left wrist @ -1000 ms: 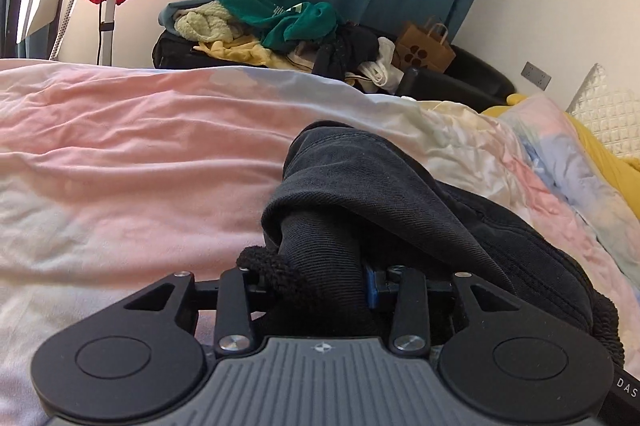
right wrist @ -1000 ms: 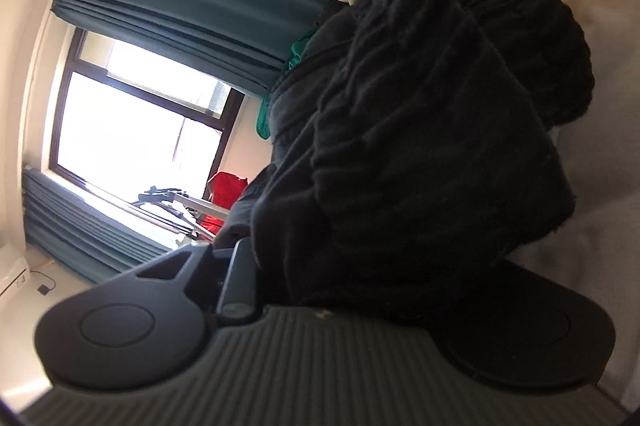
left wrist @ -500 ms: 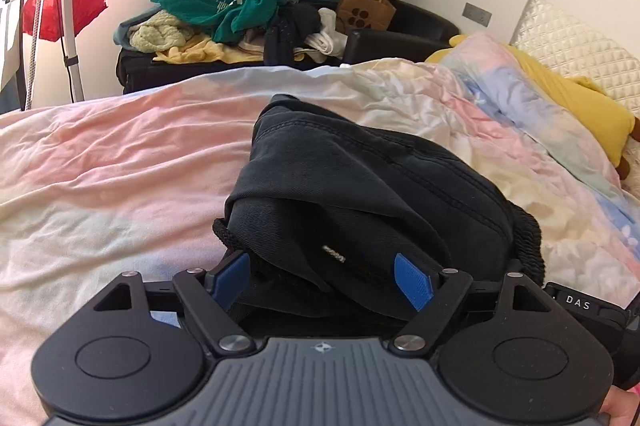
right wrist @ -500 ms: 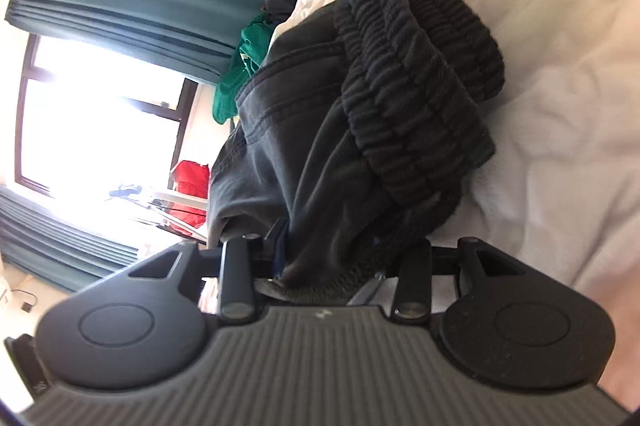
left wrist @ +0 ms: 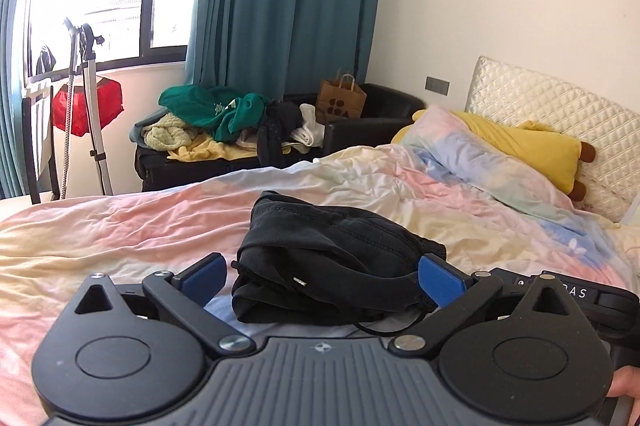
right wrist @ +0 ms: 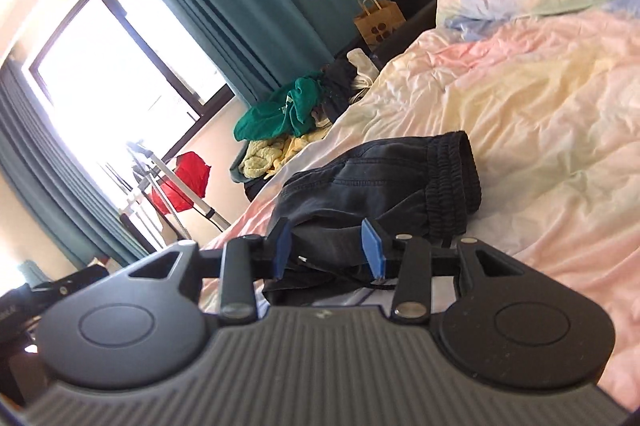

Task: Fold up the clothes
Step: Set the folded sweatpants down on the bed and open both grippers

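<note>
1. Black trousers (left wrist: pixel 332 258) lie folded in a compact bundle on the bed (left wrist: pixel 120 226), mid-duvet, elastic waistband (right wrist: pixel 456 177) on the side nearer the pillows.
2. Left tool (left wrist: pixel 320 276): jaws opening, near full spread, blue pads clear of the cloth on both sides. Nothing held.
3. Right tool (right wrist: pixel 326 246): jaws part open, pads apart, no cloth pinched; the bundle just shows through the gap from beyond.
4. Step in hand looks like release and back off. Do it well: pull both tools straight away, no sideways drag, so the top layer stays put.
5. Watch the loose drawstring (left wrist: pixel 384 324) at the near edge; a pad could snag it and undo the fold.
6. Next garment probably comes from the clothes pile (left wrist: pixel 224 121) by the curtain.
</note>
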`<state>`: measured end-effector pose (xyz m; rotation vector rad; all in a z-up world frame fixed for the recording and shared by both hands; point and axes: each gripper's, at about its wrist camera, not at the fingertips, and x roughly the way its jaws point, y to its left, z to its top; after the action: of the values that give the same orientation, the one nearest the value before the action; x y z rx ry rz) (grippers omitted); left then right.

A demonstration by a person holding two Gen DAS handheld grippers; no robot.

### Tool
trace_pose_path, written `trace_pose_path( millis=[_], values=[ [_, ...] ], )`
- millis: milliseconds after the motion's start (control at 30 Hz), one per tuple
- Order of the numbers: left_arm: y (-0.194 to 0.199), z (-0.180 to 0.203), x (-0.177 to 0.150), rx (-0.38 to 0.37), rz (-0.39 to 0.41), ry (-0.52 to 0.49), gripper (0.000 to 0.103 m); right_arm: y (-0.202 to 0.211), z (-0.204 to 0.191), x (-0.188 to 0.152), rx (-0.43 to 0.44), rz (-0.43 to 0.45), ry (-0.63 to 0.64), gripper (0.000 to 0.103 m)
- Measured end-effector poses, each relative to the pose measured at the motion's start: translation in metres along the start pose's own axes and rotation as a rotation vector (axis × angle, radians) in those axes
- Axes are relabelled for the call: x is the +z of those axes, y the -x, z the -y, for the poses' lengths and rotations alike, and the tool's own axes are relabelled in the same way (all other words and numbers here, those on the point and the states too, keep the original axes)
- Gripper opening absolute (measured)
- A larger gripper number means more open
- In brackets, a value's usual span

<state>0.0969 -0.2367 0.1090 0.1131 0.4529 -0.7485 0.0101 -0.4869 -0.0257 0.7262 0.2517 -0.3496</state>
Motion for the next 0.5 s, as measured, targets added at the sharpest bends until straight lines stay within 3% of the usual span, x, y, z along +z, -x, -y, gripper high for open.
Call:
trace_pose_path(
  millis=[300,500],
  values=[
    [0.109,0.031,-0.043,0.027,0.178,-0.066,0.103,0.084,-0.062,-0.031,-0.028,0.075,0.274,0.045],
    [0.146,0.033,-0.079,0.078,0.199,-0.08,0.103,0.104,-0.08,-0.053,-0.051,0.127,0.348,0.061]
  ],
)
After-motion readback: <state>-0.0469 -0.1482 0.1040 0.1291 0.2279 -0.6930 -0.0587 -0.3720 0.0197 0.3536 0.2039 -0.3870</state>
